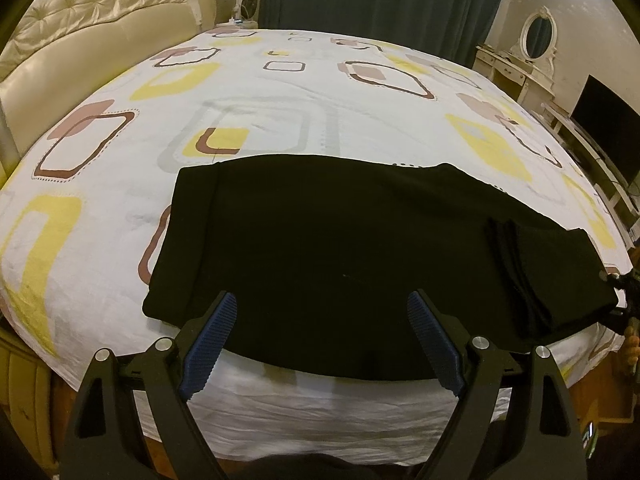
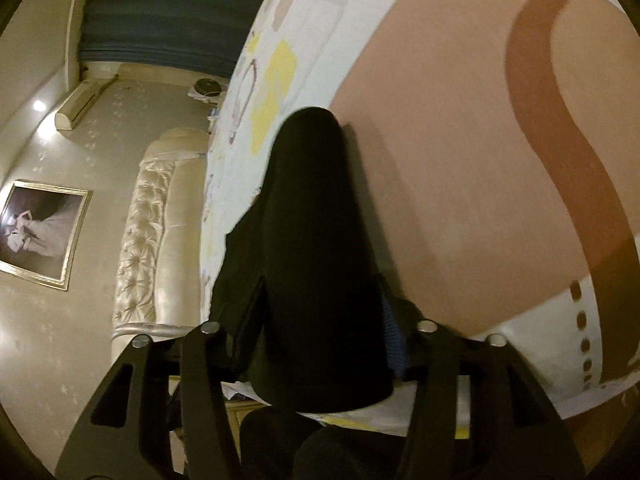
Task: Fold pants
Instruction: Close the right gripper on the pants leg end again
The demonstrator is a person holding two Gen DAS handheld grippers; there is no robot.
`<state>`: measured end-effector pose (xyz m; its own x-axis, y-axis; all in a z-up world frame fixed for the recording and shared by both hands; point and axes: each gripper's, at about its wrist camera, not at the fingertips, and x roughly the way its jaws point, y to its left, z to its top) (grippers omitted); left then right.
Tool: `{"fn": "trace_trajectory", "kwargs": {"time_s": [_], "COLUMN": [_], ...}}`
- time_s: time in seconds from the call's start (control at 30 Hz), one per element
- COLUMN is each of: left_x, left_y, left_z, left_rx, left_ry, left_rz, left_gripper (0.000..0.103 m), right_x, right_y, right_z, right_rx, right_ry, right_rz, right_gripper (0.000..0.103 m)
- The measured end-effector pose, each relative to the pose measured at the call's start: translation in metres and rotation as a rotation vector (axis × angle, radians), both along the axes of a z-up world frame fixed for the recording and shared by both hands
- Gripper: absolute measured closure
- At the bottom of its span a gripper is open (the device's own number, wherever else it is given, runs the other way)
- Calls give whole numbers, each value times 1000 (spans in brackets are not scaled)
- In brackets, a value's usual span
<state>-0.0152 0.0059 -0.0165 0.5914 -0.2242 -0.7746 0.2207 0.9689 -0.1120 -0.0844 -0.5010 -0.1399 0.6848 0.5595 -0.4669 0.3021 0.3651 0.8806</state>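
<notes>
On the bed sheet [image 1: 280,92], near its front edge: one pair of black pants [image 1: 320,240], lying flat and already doubled lengthwise, spread left to right. The right end shows stacked layers, which suggests a further fold is under way.

Left gripper [image 1: 322,340]: hovers over the near edge of the pants, jaws wide apart, blue ribbed pads clear of the cloth. Nothing held. Judged to be waiting, or placed to pin the cloth down during the fold.

Right gripper [image 2: 320,320]: sits at the right end of the pants, turned sideways so the bed appears upright in its view. Jaws partly closed around a thick bundle of black cloth [image 2: 316,260], which fills the space between the fingers. A blue pad [image 2: 390,332] shows at the cloth's right side and appears to press on it; the other pad is hidden behind the fabric. Judged a grip on the pants' end, taken so that end can be carried across the rest.

Background: cream padded headboard [image 1: 100,12], dark curtain [image 1: 380,0].
</notes>
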Motion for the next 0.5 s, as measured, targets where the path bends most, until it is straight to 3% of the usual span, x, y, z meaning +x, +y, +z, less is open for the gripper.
{"fn": "trace_trajectory", "kwargs": {"time_s": [0.07, 0.17, 0.4, 0.5], "left_x": [0, 0, 0, 1], "left_y": [0, -1, 0, 4], "left_z": [0, 0, 0, 1], "left_rx": [0, 1, 12, 8], "left_ry": [-1, -4, -6, -6], "left_rz": [0, -1, 1, 13], "left_gripper": [17, 17, 17, 17], "right_x": [-1, -2, -5, -14], "right_y": [2, 8, 11, 9], "right_z": [-1, 0, 16, 39], "right_rx": [-28, -64, -139, -250], "right_ry": [16, 24, 50, 76], "right_rz": [-8, -24, -43, -122], "right_gripper": [71, 74, 69, 68]}}
